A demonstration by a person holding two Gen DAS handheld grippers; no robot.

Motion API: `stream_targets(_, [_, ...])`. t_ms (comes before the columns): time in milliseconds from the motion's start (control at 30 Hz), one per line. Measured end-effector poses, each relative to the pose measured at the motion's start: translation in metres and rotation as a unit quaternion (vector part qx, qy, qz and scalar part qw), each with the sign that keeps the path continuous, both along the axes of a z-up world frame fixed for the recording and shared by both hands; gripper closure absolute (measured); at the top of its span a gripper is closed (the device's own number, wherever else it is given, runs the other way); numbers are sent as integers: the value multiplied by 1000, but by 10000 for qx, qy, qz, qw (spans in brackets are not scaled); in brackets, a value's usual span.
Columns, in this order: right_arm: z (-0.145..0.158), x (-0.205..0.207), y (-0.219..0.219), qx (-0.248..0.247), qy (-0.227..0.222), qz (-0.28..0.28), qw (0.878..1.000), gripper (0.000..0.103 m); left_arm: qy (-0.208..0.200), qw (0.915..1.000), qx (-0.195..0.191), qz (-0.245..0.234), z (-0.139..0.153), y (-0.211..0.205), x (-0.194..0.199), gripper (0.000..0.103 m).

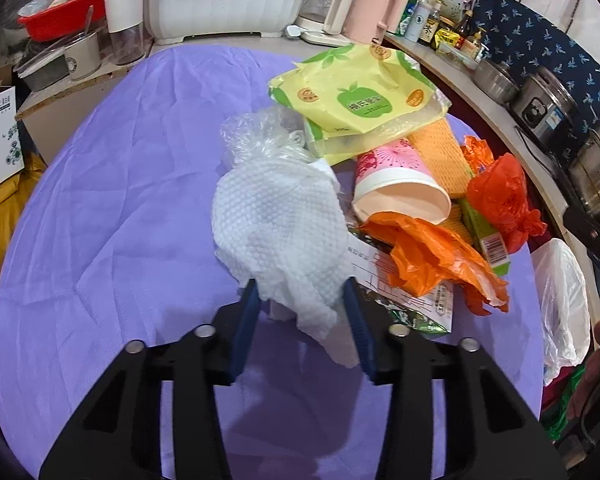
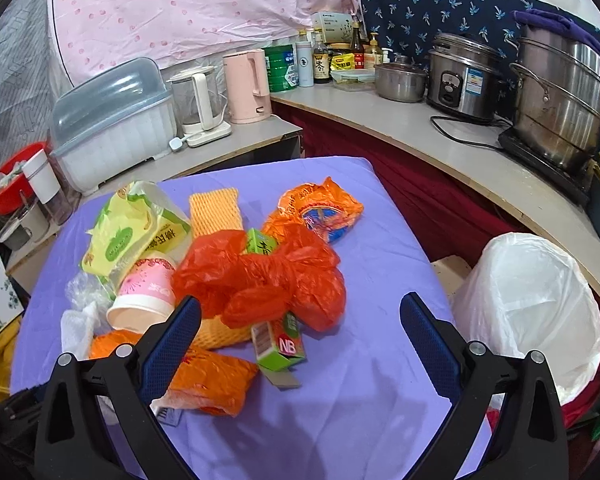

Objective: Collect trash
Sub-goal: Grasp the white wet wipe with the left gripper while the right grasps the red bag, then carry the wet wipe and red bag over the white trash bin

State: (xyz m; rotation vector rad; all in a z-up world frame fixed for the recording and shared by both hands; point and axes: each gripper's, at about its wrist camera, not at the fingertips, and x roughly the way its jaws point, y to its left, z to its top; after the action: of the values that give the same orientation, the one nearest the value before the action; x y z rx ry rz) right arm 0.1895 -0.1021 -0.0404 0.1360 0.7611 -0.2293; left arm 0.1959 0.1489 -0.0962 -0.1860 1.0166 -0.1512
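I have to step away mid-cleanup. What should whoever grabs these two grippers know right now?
Left gripper: closed on the white paper towel at the pile's near edge.
Right gripper: open, empty, over the red plastic bag.
Still on the purple cloth: pink paper cup, yellow wipes pack, orange bags, green carton, foam net.
White-lined bin stands off the table's right side.
Nearly all trash is left: bin the towel first, then the rest.

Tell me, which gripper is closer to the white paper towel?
Left. The left gripper has the white paper towel pinched between its fingers. The right gripper hangs open over the red bag, the towel beyond its left finger.
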Motion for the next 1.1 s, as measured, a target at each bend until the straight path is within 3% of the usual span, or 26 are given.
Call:
stream_targets(167, [-7, 14, 5, 35, 75, 126, 9999, 22, -48, 9999, -89, -7, 7, 3, -2, 91])
stream_targets(267, [-16, 20, 6, 125, 203, 173, 9996, 34, -141, 9998, -108, 18, 15, 7, -3, 93])
stream_targets(367, [-28, 25, 7, 136, 346, 192, 9991, 52, -249, 9997, -74, 37, 22, 9, -4, 93])
stream_targets(500, [-39, 29, 1, 278, 501, 164, 9982, 90, -382, 9992, -59, 75, 35, 13, -5, 93])
stream_targets(733, [-17, 14, -17, 445, 214, 28, 9988, 94, -750, 9971, -42, 81, 69, 14, -13, 93])
stream_targets(1100, [59, -37, -65, 399, -582, -415, 9966, 94, -1532, 9878, -46, -269, 140, -18, -37, 93])
